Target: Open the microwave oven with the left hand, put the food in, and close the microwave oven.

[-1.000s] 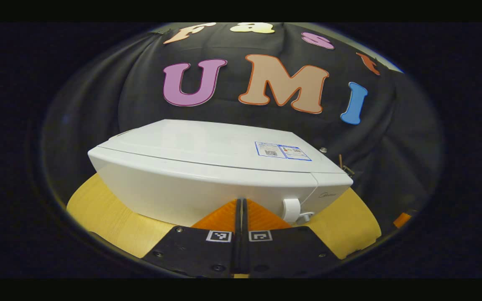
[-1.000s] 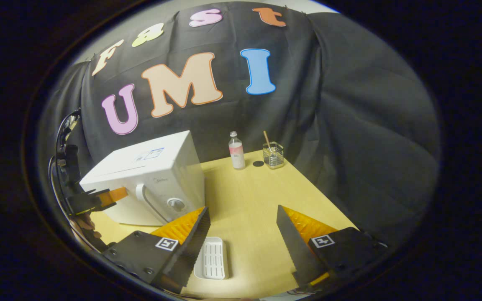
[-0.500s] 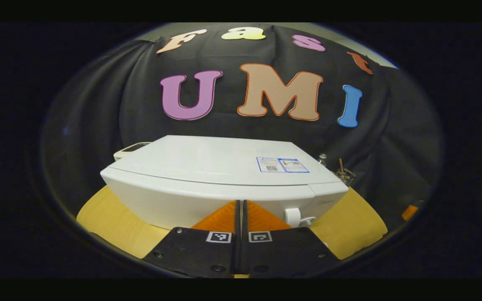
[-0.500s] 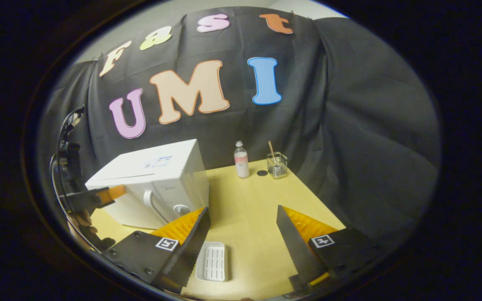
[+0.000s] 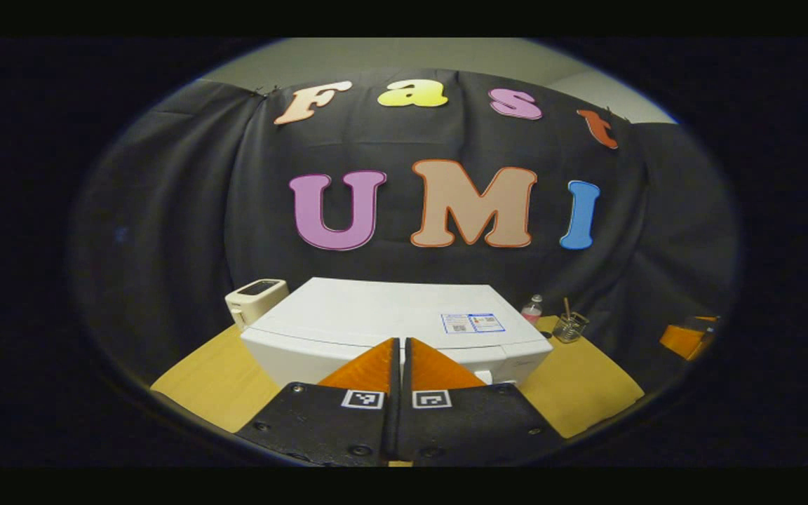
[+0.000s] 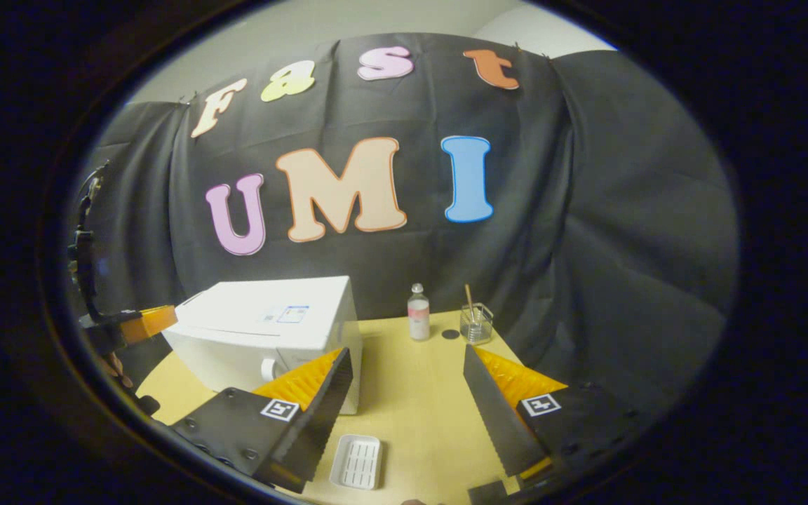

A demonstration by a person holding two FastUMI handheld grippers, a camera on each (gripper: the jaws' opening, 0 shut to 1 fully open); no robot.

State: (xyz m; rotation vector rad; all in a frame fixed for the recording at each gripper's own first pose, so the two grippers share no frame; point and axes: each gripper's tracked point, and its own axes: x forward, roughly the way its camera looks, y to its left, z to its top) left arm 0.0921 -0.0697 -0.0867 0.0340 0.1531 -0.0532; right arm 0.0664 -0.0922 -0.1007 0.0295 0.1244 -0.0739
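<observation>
White microwave oven (image 5: 376,315) sits closed on the pale wooden table (image 5: 214,379), against the black cloth backdrop. My left gripper (image 5: 398,351), seen in the left gripper view, has its 2 fingers pressed together with nothing between them, raised in front of the oven's top edge. My right gripper (image 6: 404,379), seen in the right gripper view, has its fingers spread wide apart and grasps nothing. A small white tray (image 6: 356,461) lies on the table below and between those fingers, just in front of the oven; I cannot tell whether it carries food. A small bottle (image 6: 417,313) and a glass jar (image 6: 476,324) with a stick stand at the table's far edge. A white toaster (image 5: 255,298) stands behind the oven.
</observation>
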